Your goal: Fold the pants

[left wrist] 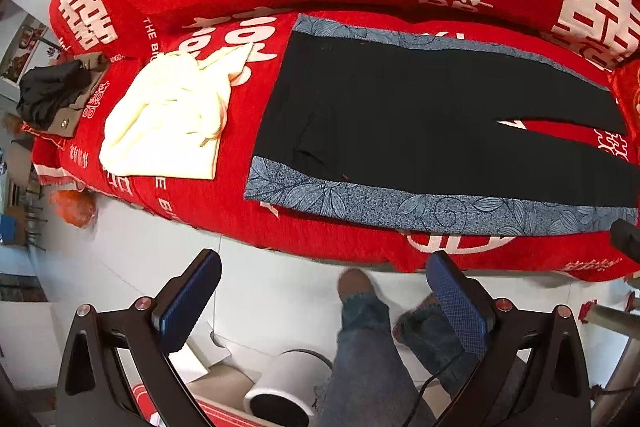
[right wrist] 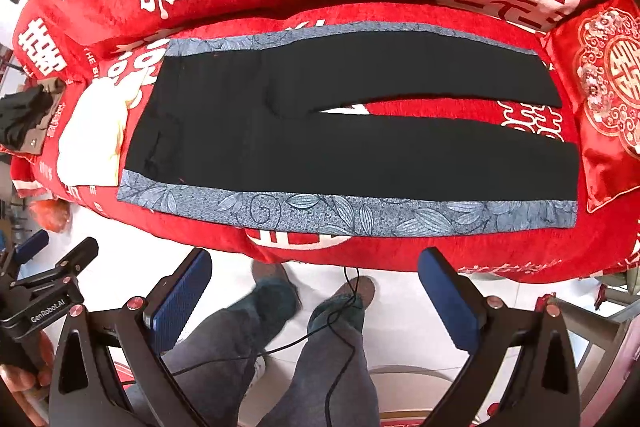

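Note:
Black pants (left wrist: 420,115) (right wrist: 320,123) with blue-grey leaf-print side bands lie flat on a red sofa seat, waist to the left, both legs stretching right with a narrow gap between them. My left gripper (left wrist: 322,263) is open, held above the floor in front of the sofa, well short of the near patterned band. My right gripper (right wrist: 314,261) is open too, level with the sofa's front edge, nothing between its blue pads (right wrist: 182,297). The left gripper (right wrist: 52,259) also shows at the far left of the right wrist view.
A cream garment (left wrist: 168,123) lies left of the waistband, a dark bundle (left wrist: 52,95) beyond it. A red embroidered cushion (right wrist: 604,95) stands at the sofa's right end. A person's legs (right wrist: 328,347) and a black cable (right wrist: 340,311) are below; a white cylinder (left wrist: 284,387) sits on the floor.

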### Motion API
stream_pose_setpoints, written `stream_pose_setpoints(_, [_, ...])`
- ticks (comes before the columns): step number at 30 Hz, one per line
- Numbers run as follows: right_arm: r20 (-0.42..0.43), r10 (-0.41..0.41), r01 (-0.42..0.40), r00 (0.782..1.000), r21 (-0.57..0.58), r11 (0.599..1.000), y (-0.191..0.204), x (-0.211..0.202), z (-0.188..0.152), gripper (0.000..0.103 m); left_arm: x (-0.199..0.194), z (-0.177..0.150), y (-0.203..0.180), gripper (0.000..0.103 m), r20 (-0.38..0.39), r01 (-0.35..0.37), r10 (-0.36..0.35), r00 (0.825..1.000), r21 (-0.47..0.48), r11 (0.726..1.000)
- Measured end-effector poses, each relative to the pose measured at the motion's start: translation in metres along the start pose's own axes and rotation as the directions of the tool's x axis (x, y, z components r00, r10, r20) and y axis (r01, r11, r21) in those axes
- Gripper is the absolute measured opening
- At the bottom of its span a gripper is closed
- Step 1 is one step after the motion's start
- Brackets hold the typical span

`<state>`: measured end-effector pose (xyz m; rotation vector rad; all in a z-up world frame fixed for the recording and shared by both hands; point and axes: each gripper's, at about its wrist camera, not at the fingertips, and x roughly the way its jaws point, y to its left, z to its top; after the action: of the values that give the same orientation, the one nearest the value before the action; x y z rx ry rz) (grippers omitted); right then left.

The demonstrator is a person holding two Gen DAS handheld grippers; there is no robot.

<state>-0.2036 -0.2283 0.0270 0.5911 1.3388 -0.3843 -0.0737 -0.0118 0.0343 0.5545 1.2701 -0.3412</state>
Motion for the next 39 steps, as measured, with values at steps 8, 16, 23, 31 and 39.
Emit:
stream_pose_setpoints(8, [0.010,0.049,-0.050,0.999,0.065,0.997,0.008,0.020,-0.004,0.103,0.046,0.013,0.019,0.103,-0.019,0.069,-0.069,0.997,0.023,0.997])
stream_pose_setpoints(16, [-0.036,0.388,-0.364,0.921,0.280,0.888,0.017,0.116,-0.021,0.102,0.144,0.000,0.058,0.077,-0.138,0.248,-0.265,0.954,-0.127,0.960])
stream_pose_setpoints(23, [-0.083,0.612,-0.527,0.787,0.424,0.736,0.041,0.235,-0.041,0.094,0.209,-0.011,0.089,0.077,-0.092,0.360,-0.408,0.908,-0.324,0.875])
stream_pose_setpoints(31, [0.063,0.754,-0.648,0.654,0.560,0.516,0.057,0.296,-0.035,0.042,0.242,-0.005,0.113,0.077,-0.011,0.424,-0.474,0.880,-0.429,0.798])
stream_pose_setpoints(39, [0.016,0.809,-0.754,0.587,0.373,0.540,0.092,0.248,-0.013,0.009,0.248,0.019,0.109,0.064,0.079,0.519,-0.543,0.836,-0.431,0.738])
